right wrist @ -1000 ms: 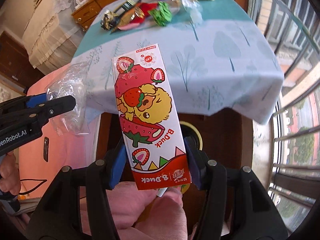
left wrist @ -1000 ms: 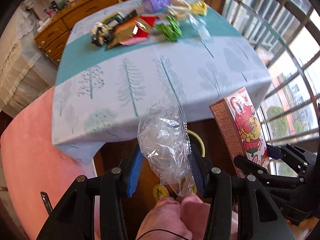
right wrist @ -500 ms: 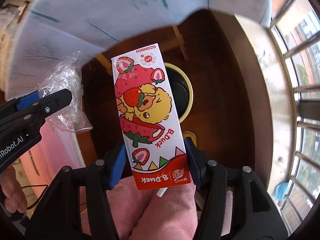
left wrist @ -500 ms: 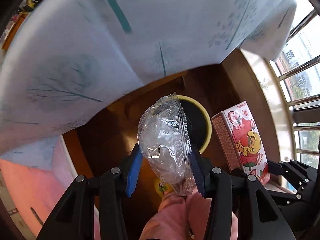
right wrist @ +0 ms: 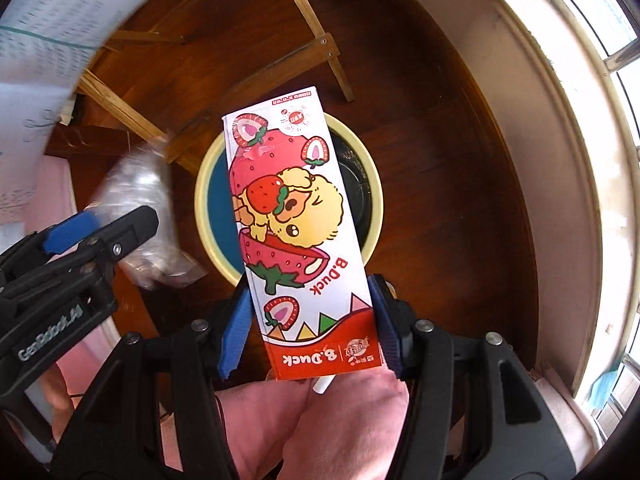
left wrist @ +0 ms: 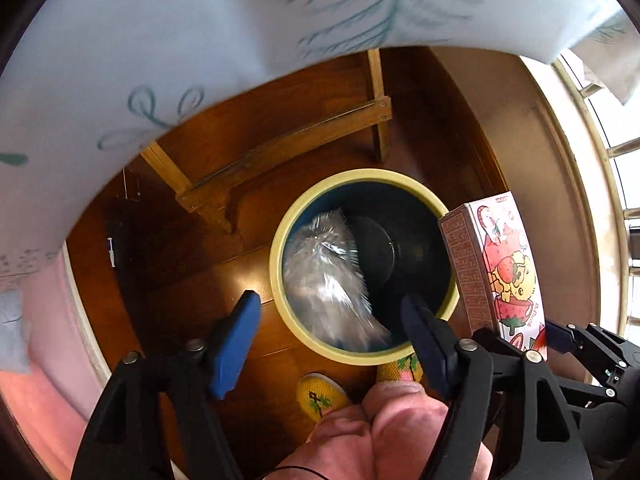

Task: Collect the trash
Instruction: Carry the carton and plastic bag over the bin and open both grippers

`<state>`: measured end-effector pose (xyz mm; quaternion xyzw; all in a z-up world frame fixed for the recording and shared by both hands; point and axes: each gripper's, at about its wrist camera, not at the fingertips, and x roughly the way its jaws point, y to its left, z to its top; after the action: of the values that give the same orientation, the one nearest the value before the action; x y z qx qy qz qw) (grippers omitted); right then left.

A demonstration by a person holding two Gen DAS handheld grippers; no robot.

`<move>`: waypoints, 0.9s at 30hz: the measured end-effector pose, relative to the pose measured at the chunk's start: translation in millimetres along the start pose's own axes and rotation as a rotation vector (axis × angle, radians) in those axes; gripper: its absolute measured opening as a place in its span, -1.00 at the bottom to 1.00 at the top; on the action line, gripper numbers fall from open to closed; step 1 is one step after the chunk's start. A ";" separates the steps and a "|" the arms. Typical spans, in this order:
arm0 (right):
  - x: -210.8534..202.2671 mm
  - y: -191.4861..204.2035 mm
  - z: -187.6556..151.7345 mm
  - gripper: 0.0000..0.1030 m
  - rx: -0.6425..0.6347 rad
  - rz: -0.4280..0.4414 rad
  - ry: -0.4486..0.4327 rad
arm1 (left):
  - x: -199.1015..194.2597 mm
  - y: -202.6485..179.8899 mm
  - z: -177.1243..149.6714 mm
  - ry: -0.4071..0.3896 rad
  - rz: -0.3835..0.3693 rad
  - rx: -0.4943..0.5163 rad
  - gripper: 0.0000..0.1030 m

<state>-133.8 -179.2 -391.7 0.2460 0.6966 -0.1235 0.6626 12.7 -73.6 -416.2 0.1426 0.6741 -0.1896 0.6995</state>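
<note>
In the left wrist view the left tongs (left wrist: 330, 312) are seen spread wide, their jaws having just been opening, and nothing is pinched between them. The clear plastic bag (left wrist: 326, 280) is blurred and lies beyond the blue pads, inside the round bin (left wrist: 280, 240) with its pale yellow rim, against the bin's left wall at the centre of the frame. The drink carton (left wrist: 500, 268) is seen at the right edge, just beside the bin's rim.

In the right wrist view the right tongs (right wrist: 310, 320) are seen pinching the carton (right wrist: 296, 216) by its lower end; the carton stands along the fingers and covers the middle of the bin (right wrist: 204, 208). Only this view shows the carton's full printed face and the left tongs (right wrist: 96, 228) from the side at lower left, with the bag (right wrist: 136, 196) blurred at their tips, left of the bin.

Half a second ago the bag was clamped in the left tongs; the bin was smaller in both views, and the cloth-covered tabletop (left wrist: 200, 40) filled more of the upper frame.
</note>
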 end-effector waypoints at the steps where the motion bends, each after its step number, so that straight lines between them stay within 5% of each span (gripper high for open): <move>1: 3.4 -0.9 -2.4 0.02 -0.005 -0.001 -0.001 | 2.7 2.9 2.2 0.002 0.001 -0.001 0.48; 17: 28.0 24.0 33.4 0.04 -0.078 0.011 0.005 | -27.6 65.3 -15.9 -0.021 -0.017 -0.137 0.67; 27: -12.9 61.0 42.6 0.28 -0.114 0.025 -0.053 | -86.3 116.5 -50.7 -0.023 -0.015 -0.228 0.67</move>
<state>-66.2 -151.0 -373.4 0.2133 0.6815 -0.0816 0.6953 19.2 59.1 -339.3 0.0550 0.6842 -0.1185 0.7175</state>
